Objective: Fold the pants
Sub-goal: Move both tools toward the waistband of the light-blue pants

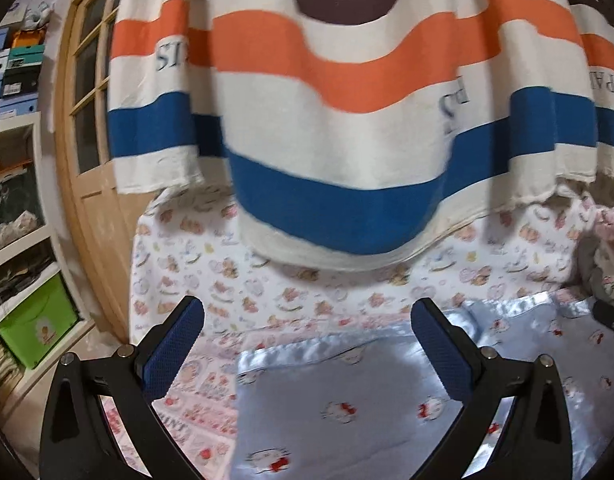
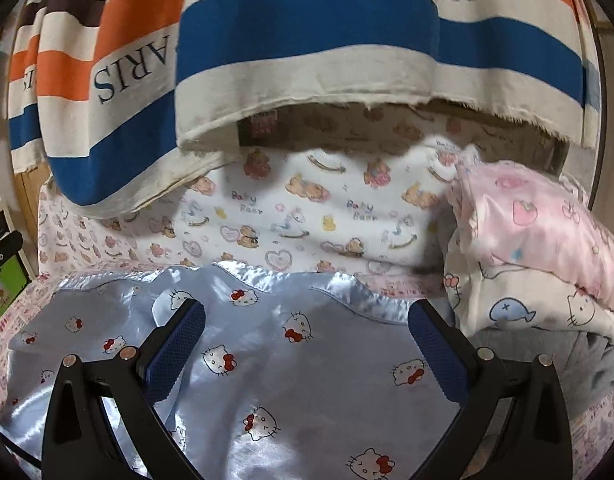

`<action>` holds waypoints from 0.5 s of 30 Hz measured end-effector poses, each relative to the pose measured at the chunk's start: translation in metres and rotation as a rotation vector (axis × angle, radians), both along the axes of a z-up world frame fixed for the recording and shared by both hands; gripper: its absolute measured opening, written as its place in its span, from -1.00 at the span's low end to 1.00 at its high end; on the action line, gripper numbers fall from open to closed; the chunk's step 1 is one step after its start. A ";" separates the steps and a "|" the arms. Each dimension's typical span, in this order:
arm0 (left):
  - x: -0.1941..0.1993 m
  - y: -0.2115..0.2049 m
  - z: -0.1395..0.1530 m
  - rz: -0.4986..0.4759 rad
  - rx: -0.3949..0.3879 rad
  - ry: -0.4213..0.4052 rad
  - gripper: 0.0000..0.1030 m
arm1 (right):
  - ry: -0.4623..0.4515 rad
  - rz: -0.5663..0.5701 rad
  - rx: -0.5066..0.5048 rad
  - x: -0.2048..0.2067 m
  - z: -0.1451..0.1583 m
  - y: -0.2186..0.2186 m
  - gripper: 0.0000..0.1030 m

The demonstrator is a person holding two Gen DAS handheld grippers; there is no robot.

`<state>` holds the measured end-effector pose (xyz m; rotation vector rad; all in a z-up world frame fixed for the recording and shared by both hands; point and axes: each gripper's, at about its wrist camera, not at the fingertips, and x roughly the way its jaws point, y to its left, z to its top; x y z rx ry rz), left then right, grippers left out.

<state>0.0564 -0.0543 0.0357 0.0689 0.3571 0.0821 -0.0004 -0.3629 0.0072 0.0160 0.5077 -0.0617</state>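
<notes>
The shiny blue pants (image 2: 307, 360) lie flat on a bed (image 2: 307, 220) with a teddy bear sheet. A striped curtain (image 1: 327, 120) hangs behind, beside a wooden door (image 1: 91, 120). The left hand-held gripper (image 1: 307, 344) and right hand-held gripper (image 2: 307, 344) are both wide apart, holding nothing.

Shiny blue cat-print pants (image 2: 307, 360) lie flat on bedding.

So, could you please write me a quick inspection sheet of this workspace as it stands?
Surface: bed sheet with bear print, bare patches showing.
Job's things: light blue satin pants with cat print lie spread flat, not yet folded.
Clutter: pink and white bundle of fabric at the right edge.
Grippers: left gripper and right gripper, jaws wide apart, holding nothing.
Cables: dark cable at lower left.
Surroundings: striped curtain, wooden door, shelves.
</notes>
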 end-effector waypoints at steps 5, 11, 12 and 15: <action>0.003 -0.010 0.001 -0.015 0.021 -0.008 0.99 | -0.001 -0.028 -0.001 0.004 -0.001 -0.004 0.98; 0.012 0.000 -0.002 -0.015 0.007 0.028 0.99 | 0.022 -0.028 -0.026 0.011 -0.008 -0.001 0.98; 0.014 0.003 -0.002 -0.011 0.006 0.029 0.99 | 0.023 -0.023 -0.031 0.011 -0.009 0.001 0.98; 0.018 0.010 -0.003 -0.011 -0.005 0.040 0.99 | 0.030 -0.011 -0.040 0.012 -0.012 0.004 0.98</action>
